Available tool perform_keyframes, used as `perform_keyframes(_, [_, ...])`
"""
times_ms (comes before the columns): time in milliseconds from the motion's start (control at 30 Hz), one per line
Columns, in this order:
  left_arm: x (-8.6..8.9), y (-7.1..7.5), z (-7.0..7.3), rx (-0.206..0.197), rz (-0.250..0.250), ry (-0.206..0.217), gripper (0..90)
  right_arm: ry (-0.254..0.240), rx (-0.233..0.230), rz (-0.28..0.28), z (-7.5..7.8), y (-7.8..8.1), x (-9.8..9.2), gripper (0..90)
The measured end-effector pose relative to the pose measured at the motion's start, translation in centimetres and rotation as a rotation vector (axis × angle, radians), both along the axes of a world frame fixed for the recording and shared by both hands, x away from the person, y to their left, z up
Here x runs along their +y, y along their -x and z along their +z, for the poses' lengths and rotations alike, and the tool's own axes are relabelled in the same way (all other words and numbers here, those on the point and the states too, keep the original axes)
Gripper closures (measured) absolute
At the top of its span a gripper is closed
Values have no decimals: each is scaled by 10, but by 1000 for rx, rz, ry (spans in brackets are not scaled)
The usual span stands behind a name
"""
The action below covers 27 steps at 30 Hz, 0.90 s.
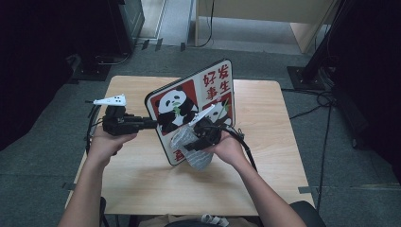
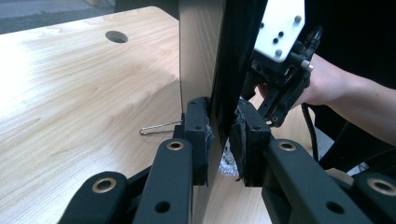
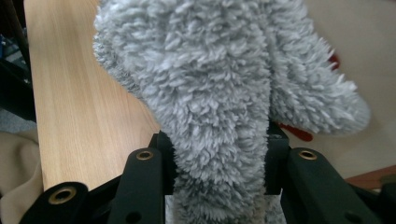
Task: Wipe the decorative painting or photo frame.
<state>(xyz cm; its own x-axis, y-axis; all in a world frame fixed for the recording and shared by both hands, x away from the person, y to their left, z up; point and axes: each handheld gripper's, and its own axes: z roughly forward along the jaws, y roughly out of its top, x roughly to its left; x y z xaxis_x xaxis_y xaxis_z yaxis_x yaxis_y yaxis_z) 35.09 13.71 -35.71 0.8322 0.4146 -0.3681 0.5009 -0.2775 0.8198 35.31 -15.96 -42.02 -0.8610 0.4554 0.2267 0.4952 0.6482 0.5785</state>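
A flat rounded-corner board printed with red-and-white panda pictures and red characters (image 1: 191, 111) stands on edge, tilted — a fluffy grey microfibre cloth (image 1: 194, 151) presses against its lower front.

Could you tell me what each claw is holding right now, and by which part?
The left claw clamps the panda board by its left edge, keeping it upright. The right claw grips the grey fluffy cloth around its bunched lower part.

The upright panda board (image 1: 191, 111) walls off the table (image 1: 265, 179) centre; bare wood lies open toward six, nine and three o'clock of it.
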Motion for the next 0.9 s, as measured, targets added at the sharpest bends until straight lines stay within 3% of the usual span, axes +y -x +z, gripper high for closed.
perform_keyframes(900, [0,0,0,-1,2,-4,775,56,57,19,-39,8,4,625])
